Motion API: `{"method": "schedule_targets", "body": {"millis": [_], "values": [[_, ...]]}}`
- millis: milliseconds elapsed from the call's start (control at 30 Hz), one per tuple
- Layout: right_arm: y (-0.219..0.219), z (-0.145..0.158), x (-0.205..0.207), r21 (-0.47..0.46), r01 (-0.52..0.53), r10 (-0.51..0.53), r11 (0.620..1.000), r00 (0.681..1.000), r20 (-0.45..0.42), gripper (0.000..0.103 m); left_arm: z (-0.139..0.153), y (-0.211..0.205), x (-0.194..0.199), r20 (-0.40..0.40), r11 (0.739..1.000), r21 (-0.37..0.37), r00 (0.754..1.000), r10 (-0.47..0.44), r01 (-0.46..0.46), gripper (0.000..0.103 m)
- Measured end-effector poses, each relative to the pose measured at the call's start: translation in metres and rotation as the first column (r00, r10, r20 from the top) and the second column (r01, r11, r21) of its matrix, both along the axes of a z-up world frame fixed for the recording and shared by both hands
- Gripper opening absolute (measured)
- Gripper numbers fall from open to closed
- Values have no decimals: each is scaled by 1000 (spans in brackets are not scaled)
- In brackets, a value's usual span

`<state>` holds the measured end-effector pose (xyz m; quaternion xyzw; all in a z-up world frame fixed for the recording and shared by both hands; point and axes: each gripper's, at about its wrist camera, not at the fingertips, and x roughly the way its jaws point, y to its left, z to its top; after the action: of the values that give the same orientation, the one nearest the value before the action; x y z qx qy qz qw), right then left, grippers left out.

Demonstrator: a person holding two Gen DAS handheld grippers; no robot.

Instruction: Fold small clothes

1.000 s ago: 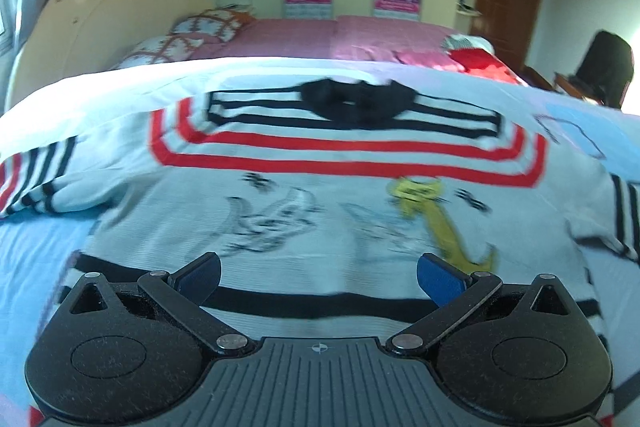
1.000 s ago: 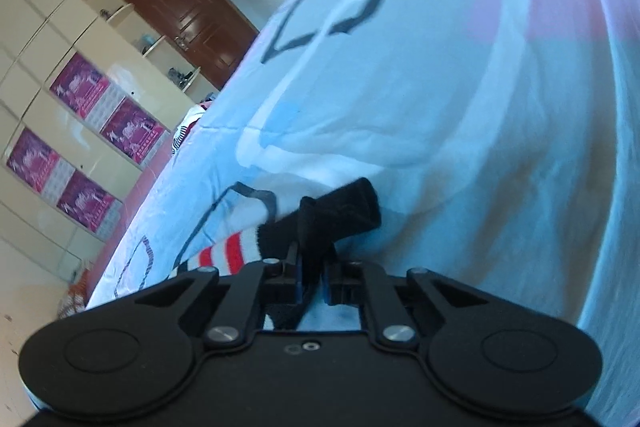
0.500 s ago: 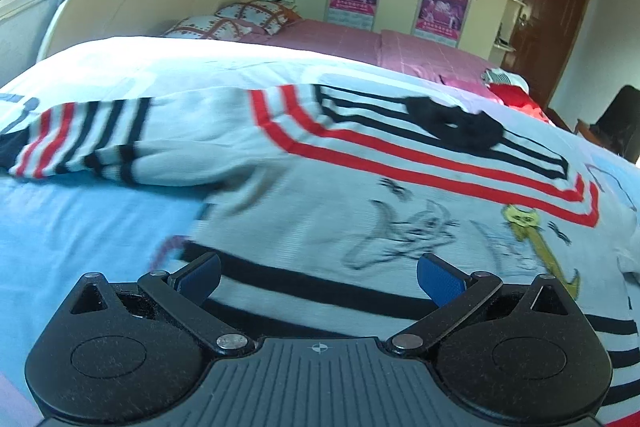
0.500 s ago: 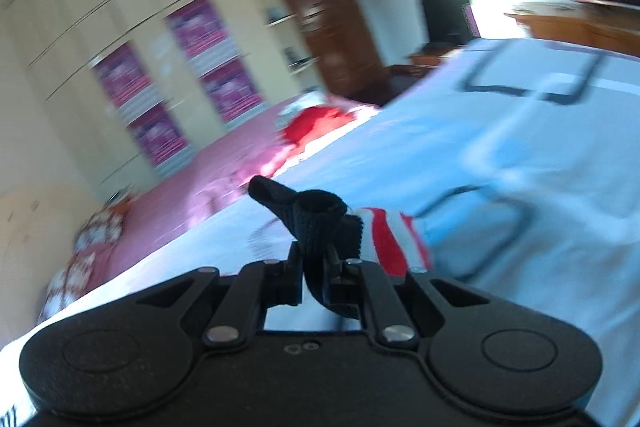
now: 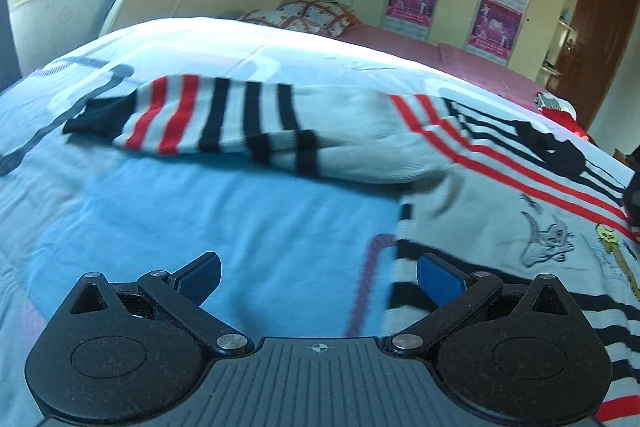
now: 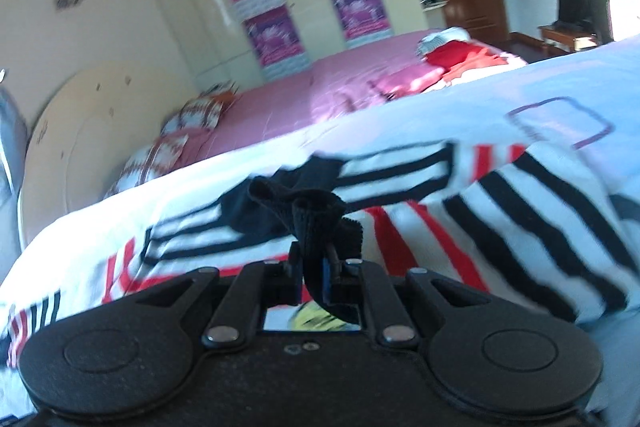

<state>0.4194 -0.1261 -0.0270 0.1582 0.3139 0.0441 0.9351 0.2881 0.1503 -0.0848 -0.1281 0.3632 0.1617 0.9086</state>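
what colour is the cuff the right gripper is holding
Black, a ribbed sleeve cuff pinched in the right gripper; clearest in the right wrist view.

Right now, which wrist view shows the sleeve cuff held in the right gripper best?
The right wrist view: the right gripper is shut on the black cuff, bunched between its fingers over the sweater. The left wrist view shows only a dark shape at its right edge, unidentifiable.
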Motion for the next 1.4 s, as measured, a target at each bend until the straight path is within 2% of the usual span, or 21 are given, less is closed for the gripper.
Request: {"method": "schedule_targets", "body": {"millis": [233,300,333,367,433,500,533,567,600,633,667,700,767,933,1000,1100,1133,1167,1200,1300,1400], "values": [[26,-26,5,-9,-40,40,999,996,-77,11,-5,18,-5,3,1000,-23,1000,-1,1,103],[29,-36,8,-11,-51,50,999,994,-101,18,-3,22,-5,26,998,-57,1000,-5,7,103],[32,-38,7,-10,-71,70,997,993,-96,30,-1,22,-6,43,997,-73,999,-9,12,103],[35,-38,7,-15,-99,97,995,992,-83,48,1,22,-6,59,996,-88,998,-14,19,103],[41,-29,-1,-41,-152,149,988,987,-66,62,2,17,3,71,991,-123,997,-36,45,103],[42,-20,-18,-78,-154,153,985,988,-19,53,2,7,16,90,978,-176,991,-95,110,103],[40,-15,-25,-81,-149,148,986,989,-12,41,3,-1,22,96,973,-187,988,-122,138,103],[33,-12,-31,-70,-136,135,988,991,-7,35,4,-11,31,105,965,-197,982,-158,176,102],[27,-10,-40,-59,-114,114,992,993,-2,34,4,-22,40,115,956,-203,974,-193,213,102],[20,-9,-46,-57,-87,87,995,996,1,30,5,-34,49,132,943,-215,965,-229,253,89],[12,-8,-50,-61,-55,55,997,998,2,29,6,-46,58,140,930,-230,956,-259,285,63],[4,-7,-57,-58,-25,25,998,1000,3,29,5,-59,69,134,916,-251,948,-288,313,56],[-14,-7,-64,-35,27,-27,999,1000,-1,30,2,-82,91,157,876,-311,929,-336,370,54],[-56,-6,-79,-16,87,-87,996,996,-16,33,-17,-133,146,154,808,-394,898,-412,439,54],[-70,-6,-85,-15,103,-103,995,994,-18,34,-26,-152,164,130,804,-390,891,-435,450,54],[-88,-7,-91,-3,137,-137,991,990,-21,34,-31,-174,184,115,821,-328,882,-456,467,54],[-94,-8,-93,6,148,-148,989,989,-23,34,-31,-181,190,117,815,-318,873,-473,484,49],[-99,-9,-95,14,157,-157,987,987,-25,34,-31,-185,196,119,803,-324,863,-491,501,12],[-103,-10,-96,20,166,-165,986,986,-29,34,-33,-191,202,114,785,-333,849,-516,522,4],[-118,-12,-96,69,197,-194,978,980,-41,34,-21,-202,203,152,786,-266,829,-538,559,3],[-133,-12,-96,145,227,-224,963,974,-33,44,5,-196,194,225,785,-214,812,-539,581,3]]}}
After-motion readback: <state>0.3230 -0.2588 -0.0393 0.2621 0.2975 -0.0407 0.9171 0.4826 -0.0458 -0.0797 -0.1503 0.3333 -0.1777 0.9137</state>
